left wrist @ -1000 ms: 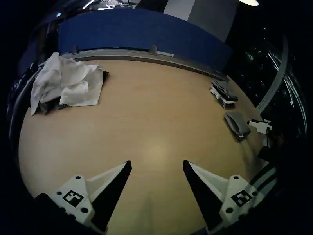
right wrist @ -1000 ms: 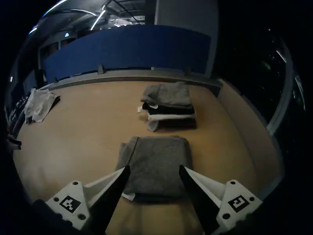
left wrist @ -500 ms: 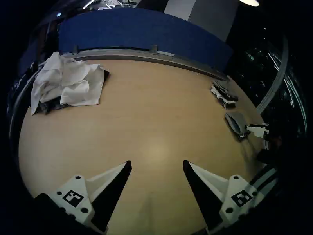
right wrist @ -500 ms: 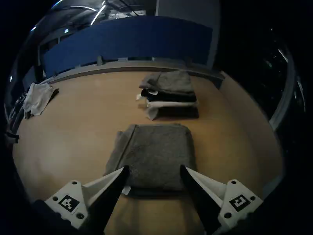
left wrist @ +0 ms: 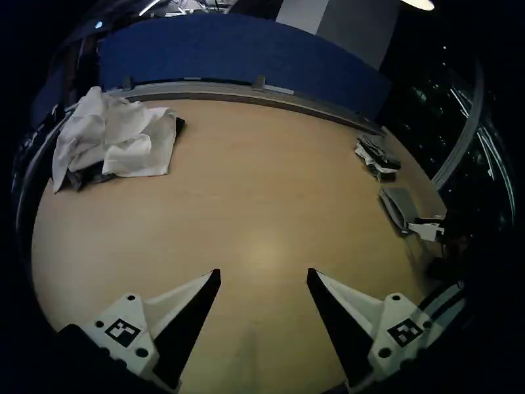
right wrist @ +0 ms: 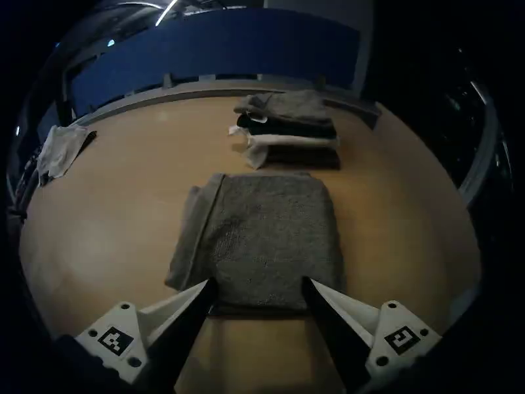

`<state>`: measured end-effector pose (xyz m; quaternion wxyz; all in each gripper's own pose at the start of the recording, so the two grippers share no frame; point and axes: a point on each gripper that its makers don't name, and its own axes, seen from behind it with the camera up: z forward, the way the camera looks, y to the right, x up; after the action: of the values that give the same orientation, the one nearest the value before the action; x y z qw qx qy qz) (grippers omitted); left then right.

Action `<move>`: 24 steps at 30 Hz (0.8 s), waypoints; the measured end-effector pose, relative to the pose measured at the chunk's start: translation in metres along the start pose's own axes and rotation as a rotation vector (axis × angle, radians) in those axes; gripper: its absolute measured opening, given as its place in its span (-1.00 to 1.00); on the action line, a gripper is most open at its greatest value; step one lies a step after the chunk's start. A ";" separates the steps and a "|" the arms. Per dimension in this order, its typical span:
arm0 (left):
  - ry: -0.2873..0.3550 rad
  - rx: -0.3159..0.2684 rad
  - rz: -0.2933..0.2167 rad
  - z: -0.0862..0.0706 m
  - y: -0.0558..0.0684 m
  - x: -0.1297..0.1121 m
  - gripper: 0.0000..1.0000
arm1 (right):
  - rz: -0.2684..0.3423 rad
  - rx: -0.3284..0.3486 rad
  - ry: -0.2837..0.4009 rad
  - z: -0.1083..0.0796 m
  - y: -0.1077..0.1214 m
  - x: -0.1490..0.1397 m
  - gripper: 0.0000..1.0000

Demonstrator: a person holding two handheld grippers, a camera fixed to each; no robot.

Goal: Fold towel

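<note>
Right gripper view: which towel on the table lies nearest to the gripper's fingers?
The single folded grey towel, flat just ahead of the right gripper. The stack of folded towels lies behind it, and the white crumpled pile is far left.

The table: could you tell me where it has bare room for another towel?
The middle of the table is bare, from the crumpled pile across to the folded towel, ahead of the left gripper. It is crowded near the right gripper, where the towel and the stack lie close together.
</note>
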<state>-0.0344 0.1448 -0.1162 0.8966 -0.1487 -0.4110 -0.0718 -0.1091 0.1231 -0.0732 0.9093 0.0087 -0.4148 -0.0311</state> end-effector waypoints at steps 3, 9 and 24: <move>0.002 0.002 0.003 0.000 -0.001 0.002 0.96 | 0.002 0.002 0.005 -0.001 0.000 0.003 1.00; 0.012 0.001 0.008 0.000 -0.001 0.007 0.96 | 0.009 0.000 0.066 -0.015 0.001 0.024 1.00; 0.095 -0.013 0.017 -0.002 -0.002 0.025 0.96 | 0.076 0.024 0.357 -0.065 -0.017 0.094 1.00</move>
<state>-0.0170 0.1423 -0.0977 0.9147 -0.1545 -0.3660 -0.0740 0.0004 0.0998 -0.0457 0.9689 0.0092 -0.2472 0.0104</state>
